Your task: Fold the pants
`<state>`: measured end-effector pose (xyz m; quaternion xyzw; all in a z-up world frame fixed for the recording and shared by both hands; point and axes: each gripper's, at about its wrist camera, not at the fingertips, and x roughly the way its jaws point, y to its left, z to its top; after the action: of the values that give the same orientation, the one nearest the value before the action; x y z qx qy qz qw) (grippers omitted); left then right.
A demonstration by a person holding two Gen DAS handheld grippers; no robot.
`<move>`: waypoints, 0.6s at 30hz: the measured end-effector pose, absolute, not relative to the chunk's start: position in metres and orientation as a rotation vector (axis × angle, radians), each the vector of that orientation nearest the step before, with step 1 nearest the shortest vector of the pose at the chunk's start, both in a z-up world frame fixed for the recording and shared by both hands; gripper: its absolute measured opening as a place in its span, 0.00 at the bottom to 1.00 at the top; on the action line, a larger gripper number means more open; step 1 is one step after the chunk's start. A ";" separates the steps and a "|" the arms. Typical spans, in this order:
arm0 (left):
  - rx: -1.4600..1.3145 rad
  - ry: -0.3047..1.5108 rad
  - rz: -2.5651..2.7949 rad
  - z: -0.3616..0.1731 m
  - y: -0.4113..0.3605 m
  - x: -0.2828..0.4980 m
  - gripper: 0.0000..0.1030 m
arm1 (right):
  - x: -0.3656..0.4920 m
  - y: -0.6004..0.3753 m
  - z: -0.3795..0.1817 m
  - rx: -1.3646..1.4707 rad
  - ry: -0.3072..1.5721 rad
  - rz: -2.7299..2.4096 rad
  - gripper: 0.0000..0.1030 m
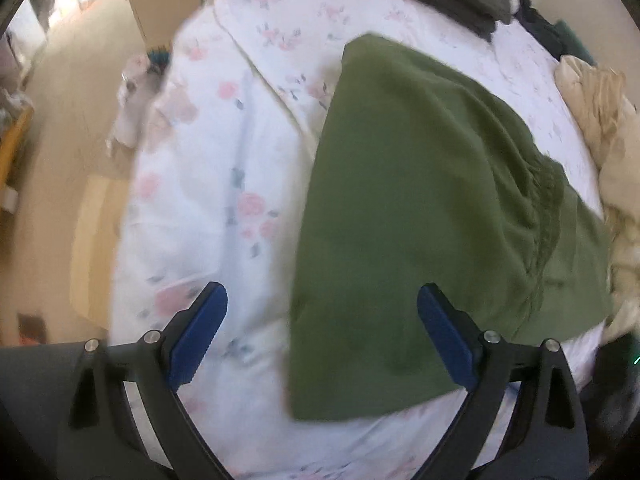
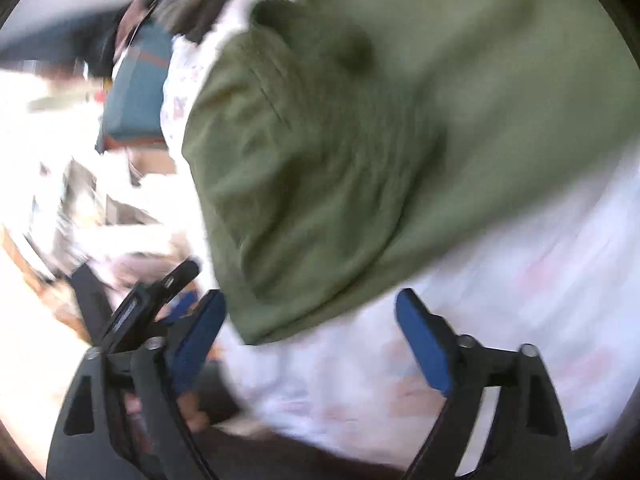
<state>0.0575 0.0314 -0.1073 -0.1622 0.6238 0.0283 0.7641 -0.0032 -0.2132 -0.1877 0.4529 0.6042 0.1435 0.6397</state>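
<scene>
Green pants [image 1: 432, 208] lie folded on floral bed sheet [image 1: 208, 184], centre-right of frame. Left gripper [image 1: 322, 312] and right gripper [image 2: 310, 316] both wide open, holding nothing. Fabric looks soft, light, limp; best pinched at lower folded edge

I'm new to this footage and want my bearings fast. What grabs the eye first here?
The olive-green fabric pants dominate, lying folded on the white bed cover with pink flowers. The left gripper hangs open over their near edge, holding nothing. In the blurred right wrist view the right gripper is open too, just off the pants' bunched end.
</scene>
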 end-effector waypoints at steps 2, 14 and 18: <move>-0.390 1.420 0.029 -0.135 0.036 0.079 0.91 | -0.010 -0.204 -0.205 1.104 1.364 0.319 0.77; -0.366 1.375 -0.117 -0.159 0.076 0.193 0.88 | -0.005 -0.212 -0.214 1.117 1.241 0.290 0.68; -0.345 1.355 -0.214 -0.158 0.075 0.223 0.80 | 0.004 -0.224 -0.207 1.140 1.140 0.269 0.68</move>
<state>0.2226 0.0746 -0.1576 -0.1585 0.6223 -0.0983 0.7602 0.0037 -0.2240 -0.2073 0.5086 0.5086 0.1202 0.6842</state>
